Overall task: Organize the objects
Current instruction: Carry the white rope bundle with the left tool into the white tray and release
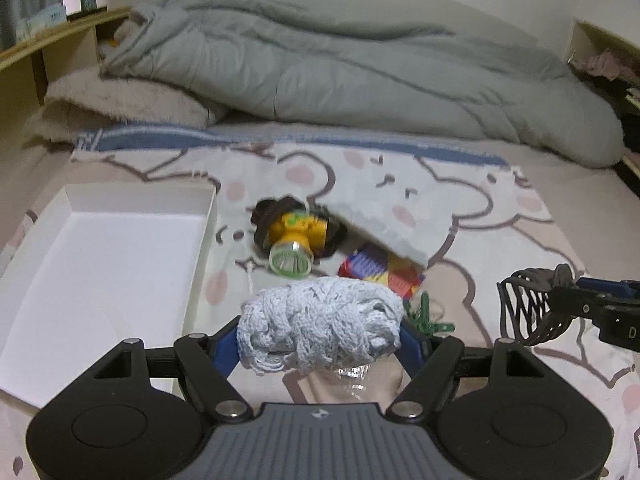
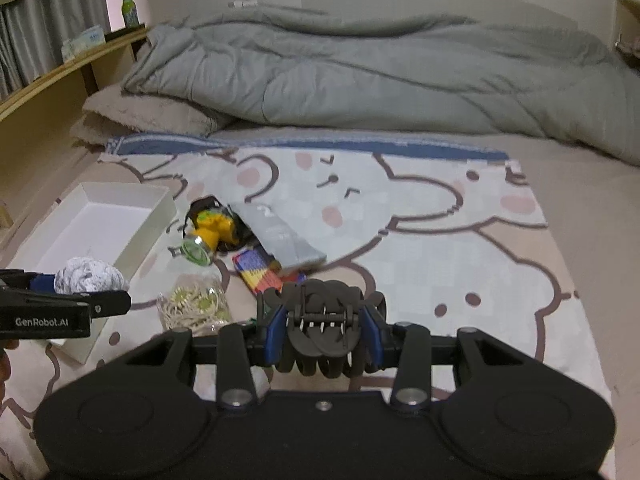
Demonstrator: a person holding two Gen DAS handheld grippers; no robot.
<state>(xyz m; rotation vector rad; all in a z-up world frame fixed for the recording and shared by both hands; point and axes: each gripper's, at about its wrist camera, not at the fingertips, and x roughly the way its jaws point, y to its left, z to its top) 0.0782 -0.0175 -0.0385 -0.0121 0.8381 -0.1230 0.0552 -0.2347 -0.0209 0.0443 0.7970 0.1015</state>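
My left gripper [image 1: 320, 338] is shut on a pale knitted bundle [image 1: 320, 320], held above the patterned sheet. From the right wrist view the same bundle [image 2: 89, 276] hangs near the front corner of a white open box [image 2: 108, 224], with the left gripper [image 2: 80, 289] around it. My right gripper [image 2: 324, 332] is shut on a black hair claw clip [image 2: 320, 320], also lifted off the sheet. In the left wrist view the clip [image 1: 524, 308] and right gripper [image 1: 568, 300] sit at the right edge. The white box [image 1: 100, 272] lies left, nothing inside it.
On the sheet lie a yellow headlamp [image 1: 296, 240], a grey flat packet [image 1: 392, 220] over a colourful item [image 1: 380, 272], a green peg [image 1: 428, 316] and a clear bag of rubber bands [image 2: 192, 304]. A grey duvet [image 1: 360, 68] fills the back; wooden shelves [image 2: 60, 76] stand left.
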